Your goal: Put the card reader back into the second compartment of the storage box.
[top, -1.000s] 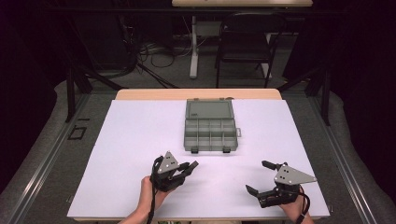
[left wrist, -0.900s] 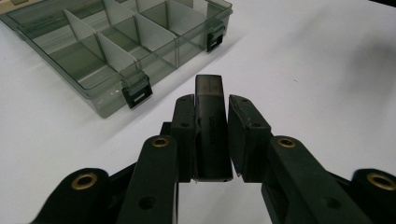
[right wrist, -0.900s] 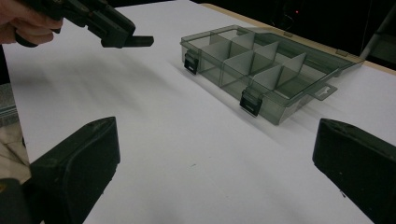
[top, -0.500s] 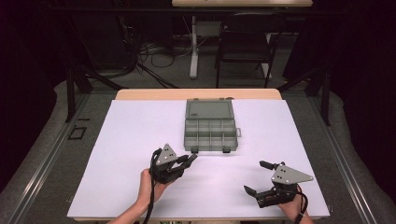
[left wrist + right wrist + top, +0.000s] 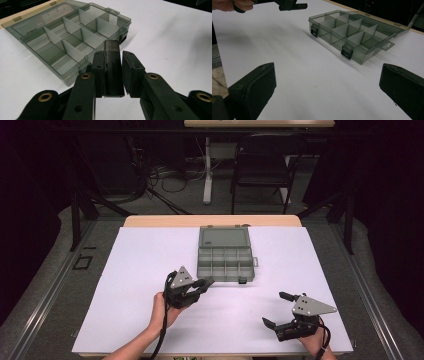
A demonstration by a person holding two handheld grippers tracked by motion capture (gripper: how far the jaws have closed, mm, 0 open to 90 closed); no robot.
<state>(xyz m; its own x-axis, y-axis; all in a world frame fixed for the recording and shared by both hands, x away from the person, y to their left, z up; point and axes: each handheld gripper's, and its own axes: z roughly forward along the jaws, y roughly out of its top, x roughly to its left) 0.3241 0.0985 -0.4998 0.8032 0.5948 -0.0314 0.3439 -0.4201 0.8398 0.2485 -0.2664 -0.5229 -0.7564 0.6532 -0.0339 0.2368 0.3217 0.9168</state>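
A smoky grey, clear plastic organiser box (image 5: 225, 255) lies open in the middle of the white table, its divided compartments empty (image 5: 70, 37) (image 5: 352, 32). My left gripper (image 5: 207, 282) hovers just short of the box's near left corner, pointing at it. Its jaws (image 5: 113, 53) are shut on a small black rectangular block (image 5: 113, 71). That gripper also appears at the top left of the right gripper view (image 5: 292, 5). My right gripper (image 5: 274, 308) rests low near the table's front right. It is open (image 5: 327, 83) with nothing between its jaws.
The white sheet (image 5: 140, 270) covers the table, with a wooden edge (image 5: 165, 220) showing at the back. The box has two black latches (image 5: 347, 51) on its near side. A chair (image 5: 260, 165) and cables stand on the floor behind the table.
My left gripper has moved forward, away from the person, towards the box's near corner, keeping the black block. The right gripper has stayed where it was.
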